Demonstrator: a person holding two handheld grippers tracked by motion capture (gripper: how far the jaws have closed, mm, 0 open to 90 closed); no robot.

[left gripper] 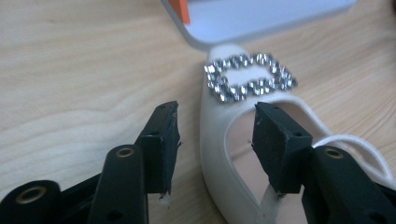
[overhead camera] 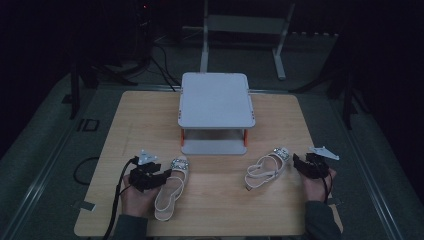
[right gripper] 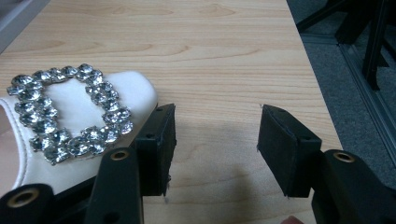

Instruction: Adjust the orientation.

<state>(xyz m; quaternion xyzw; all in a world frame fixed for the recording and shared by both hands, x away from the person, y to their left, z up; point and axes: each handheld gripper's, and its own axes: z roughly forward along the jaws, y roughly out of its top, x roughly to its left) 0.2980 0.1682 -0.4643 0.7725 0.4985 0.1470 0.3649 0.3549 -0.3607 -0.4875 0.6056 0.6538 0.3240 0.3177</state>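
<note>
Two spread claws are hovering: the left gripper point(left gripper: 215, 140) is straddling the left sandal's point(left gripper: 219, 140) side edge, the right gripper point(right gripper: 215, 144) is sitting beside the right sandal point(right gripper: 79, 116). Seemingly pre-grasp; next, closing squarely, perhaps toward the rack point(overhead camera: 216, 100).

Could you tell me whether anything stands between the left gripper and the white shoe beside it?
Nothing visible does. The left gripper is open, and its jaws already straddle the side rim of the left shoe, just behind the rhinestone buckle.

No readable text or labels.
</note>
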